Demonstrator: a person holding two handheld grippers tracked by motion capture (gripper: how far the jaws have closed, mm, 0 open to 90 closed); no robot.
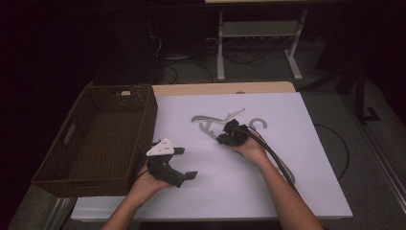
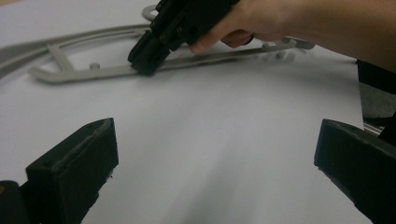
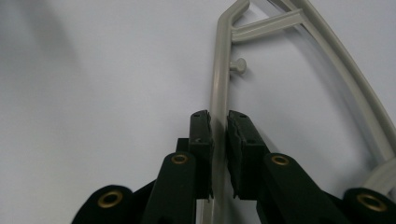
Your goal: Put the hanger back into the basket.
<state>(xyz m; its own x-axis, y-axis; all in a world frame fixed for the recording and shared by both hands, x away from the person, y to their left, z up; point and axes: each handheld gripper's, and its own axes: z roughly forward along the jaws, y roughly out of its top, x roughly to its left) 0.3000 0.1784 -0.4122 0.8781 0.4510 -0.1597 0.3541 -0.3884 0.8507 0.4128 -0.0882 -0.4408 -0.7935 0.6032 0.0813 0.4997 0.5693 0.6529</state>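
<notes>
A grey plastic clothes hanger [image 1: 210, 122] lies flat on the white table top [image 1: 287, 158]. My right gripper [image 1: 225, 139] comes at it from the near side and is shut on the hanger's straight bar. In the right gripper view the bar [image 3: 219, 70] runs between the two black pads of my right gripper [image 3: 219, 123], which press on both of its sides. The left gripper view shows the same grip [image 2: 144, 63] on the hanger [image 2: 93, 72]. My left gripper [image 1: 186, 163] is held near the table's front left, open, with nothing between its jaws [image 2: 215, 154].
A brown wicker basket [image 1: 143, 139] stands at the table's left edge, close beside the left hand. The right gripper's cable [image 1: 282, 167] trails along the forearm. Beyond the table are a dark floor with cables and a white stand [image 1: 258, 28].
</notes>
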